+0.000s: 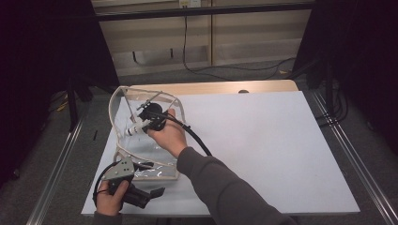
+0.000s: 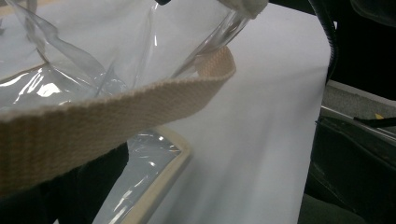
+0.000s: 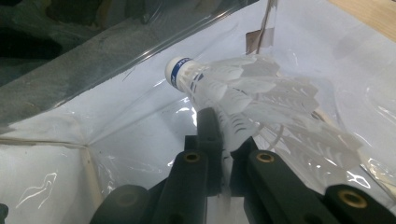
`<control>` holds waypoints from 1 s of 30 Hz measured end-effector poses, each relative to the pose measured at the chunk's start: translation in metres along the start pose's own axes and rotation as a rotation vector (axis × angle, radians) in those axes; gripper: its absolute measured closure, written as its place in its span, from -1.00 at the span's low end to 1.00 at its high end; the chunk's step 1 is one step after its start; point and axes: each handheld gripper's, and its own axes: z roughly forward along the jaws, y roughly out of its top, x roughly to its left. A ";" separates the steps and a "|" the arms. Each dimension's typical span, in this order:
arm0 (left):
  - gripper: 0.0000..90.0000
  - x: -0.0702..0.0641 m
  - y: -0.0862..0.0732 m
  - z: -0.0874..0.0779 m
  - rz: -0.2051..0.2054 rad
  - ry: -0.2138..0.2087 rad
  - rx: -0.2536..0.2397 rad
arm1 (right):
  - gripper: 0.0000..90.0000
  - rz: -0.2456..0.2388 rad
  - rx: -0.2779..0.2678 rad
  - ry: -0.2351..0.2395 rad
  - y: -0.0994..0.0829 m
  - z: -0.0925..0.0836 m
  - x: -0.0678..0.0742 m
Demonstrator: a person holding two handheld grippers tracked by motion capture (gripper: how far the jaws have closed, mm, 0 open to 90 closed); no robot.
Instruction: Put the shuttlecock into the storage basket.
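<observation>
- White sheeting covers the worktop point(image 1: 263, 140), with a strip of pale wood showing at its far edge and grey floor around it.
- Nearest the person, at the worktop's front left corner, the left hand-held gripper point(image 1: 133, 190) lies low in the left hand, a grey three-cornered plate on top. Its jaws sit at the near edge of the clear plastic bag with cream fabric trim point(image 1: 141, 157).
- From the left gripper view, the cream woven strap point(image 2: 116, 112) of that bag crosses right in front of the camera and hides the jaws; I cannot tell whether they are clenched or released, or whether they pinch the strap.
- Farther in, the right forearm in a grey sleeve point(image 1: 220, 183) reaches diagonally across to the bag's open mouth.
- At the mouth, the right hand-held gripper point(image 1: 151, 118) is clenched on the white feathered shuttlecock with a blue band round its cork point(image 3: 224, 88), gripping it by the feather skirt.
- That shuttlecock is inside the bag's opening, its cork tip pointing away from the jaws towards the left wall of the bag, clear plastic all round it.
- Beyond the worktop, a black cable point(image 1: 220, 68) trails over the floor before a pale wall.
</observation>
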 end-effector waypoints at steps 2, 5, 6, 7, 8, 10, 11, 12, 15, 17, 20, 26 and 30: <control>-0.91 0.000 0.000 0.000 0.000 0.000 0.001 | 0.96 -0.004 0.000 -0.002 0.000 0.001 0.000; -0.91 0.000 0.000 0.001 -0.003 -0.003 0.000 | 0.96 -0.016 0.002 -0.006 0.000 0.002 0.001; -0.91 0.000 0.000 0.000 0.000 -0.002 0.004 | 0.96 -0.020 0.002 -0.010 0.001 0.003 0.001; -0.91 0.000 0.000 0.000 0.000 0.000 0.007 | 0.96 -0.018 0.004 -0.011 0.001 0.003 0.002; -0.91 0.000 0.000 0.000 0.000 -0.002 0.005 | 0.96 -0.023 0.005 -0.010 0.001 0.004 0.002; -0.91 0.000 0.000 0.000 0.001 -0.002 0.002 | 0.96 -0.023 0.006 -0.005 0.001 0.005 0.002; -0.91 0.000 0.000 0.000 0.000 -0.002 0.000 | 0.96 -0.025 0.007 -0.005 0.001 0.006 0.002; -0.91 0.000 0.000 0.000 -0.001 -0.002 -0.001 | 0.96 -0.024 0.007 -0.001 0.001 0.006 0.002; -0.91 0.001 0.000 0.000 0.000 -0.003 0.000 | 0.95 -0.023 0.009 0.000 0.001 0.007 0.003; -0.91 0.001 0.000 0.000 0.001 -0.003 0.001 | 0.95 -0.026 0.006 0.007 0.001 0.008 0.003; -0.91 0.001 0.000 0.000 0.000 -0.002 0.002 | 0.95 -0.032 0.008 0.009 0.000 0.010 0.005; -0.90 0.001 0.000 0.000 -0.006 -0.003 0.002 | 0.95 -0.041 0.030 0.029 -0.002 0.016 0.006; -0.90 0.001 -0.001 -0.001 -0.005 -0.002 0.004 | 0.95 -0.044 0.043 0.036 -0.004 0.020 0.007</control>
